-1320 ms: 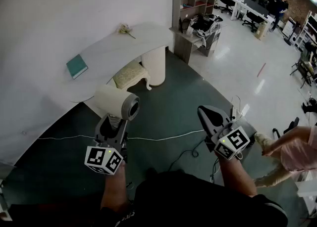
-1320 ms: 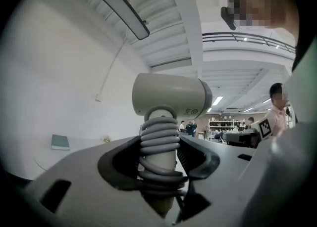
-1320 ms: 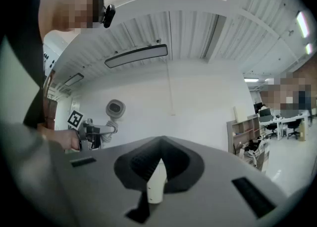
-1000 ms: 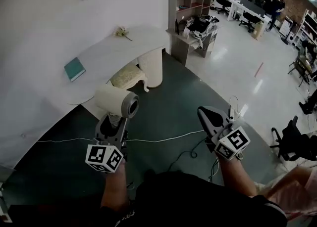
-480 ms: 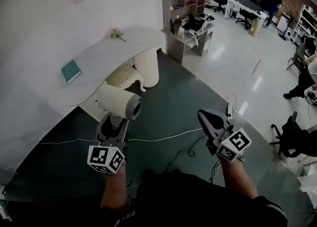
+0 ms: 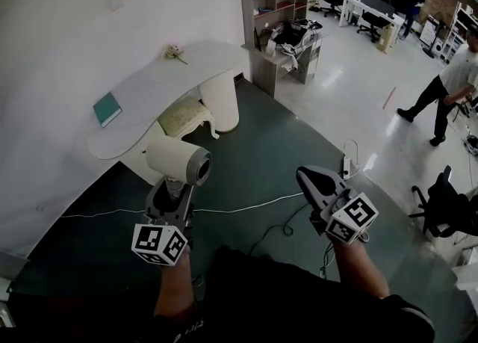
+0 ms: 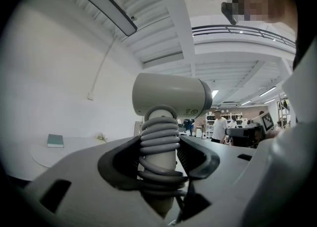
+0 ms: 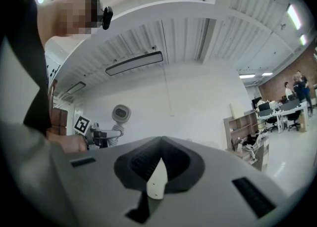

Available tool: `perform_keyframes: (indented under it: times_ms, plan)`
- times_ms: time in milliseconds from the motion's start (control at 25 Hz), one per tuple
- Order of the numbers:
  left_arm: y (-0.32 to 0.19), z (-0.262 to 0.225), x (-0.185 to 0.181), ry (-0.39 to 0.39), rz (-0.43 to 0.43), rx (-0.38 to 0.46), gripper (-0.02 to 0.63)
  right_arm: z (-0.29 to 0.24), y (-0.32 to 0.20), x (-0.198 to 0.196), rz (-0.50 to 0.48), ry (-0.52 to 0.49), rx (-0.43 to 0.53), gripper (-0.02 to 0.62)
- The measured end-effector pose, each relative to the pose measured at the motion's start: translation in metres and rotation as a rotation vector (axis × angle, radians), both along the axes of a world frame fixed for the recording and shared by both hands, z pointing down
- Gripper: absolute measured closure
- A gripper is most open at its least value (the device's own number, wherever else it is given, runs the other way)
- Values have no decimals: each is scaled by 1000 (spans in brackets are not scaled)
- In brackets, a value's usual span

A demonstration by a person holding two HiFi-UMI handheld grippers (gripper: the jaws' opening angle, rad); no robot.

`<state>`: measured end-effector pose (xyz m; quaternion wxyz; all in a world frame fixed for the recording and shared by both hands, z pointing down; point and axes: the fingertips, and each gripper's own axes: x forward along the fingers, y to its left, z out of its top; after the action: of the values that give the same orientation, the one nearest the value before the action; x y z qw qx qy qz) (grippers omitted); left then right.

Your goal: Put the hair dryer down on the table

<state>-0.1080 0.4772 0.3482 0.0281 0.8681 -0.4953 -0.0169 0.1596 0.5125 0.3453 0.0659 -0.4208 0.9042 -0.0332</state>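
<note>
The left gripper [image 6: 173, 184] has its fingers [image 7: 121, 161] pinching the hair dryer [image 7: 168, 95] by the handle. One pad sits on each side of the grey cord [image 7: 158, 134] coiled round that handle. The handle stands upright between them, and the cream barrel sits just above the fingertips, its grey-ringed end turned toward the right gripper [image 8: 159, 144]. That gripper's fingers are pressed together on nothing. The dryer hangs over the dark floor [image 6: 254, 162], apart from the white curved table [image 6: 160, 84] ahead, where a teal book [image 6: 107, 108] lies.
</note>
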Motion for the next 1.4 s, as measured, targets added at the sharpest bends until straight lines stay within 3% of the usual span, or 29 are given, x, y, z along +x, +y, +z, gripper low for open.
perform_keyframes:
  times_ms: [600, 1040, 1400]
  plan:
    - [-52, 11, 0, 41, 23, -4, 376, 7, -48, -13, -35, 33, -35, 589]
    - [-163, 14, -48, 112, 16, -22, 376, 6, -163, -60, -26, 65, -55, 589]
    - [-243, 14, -96, 80, 15, -15, 376, 8, -244, -116, -55, 87, -81, 589]
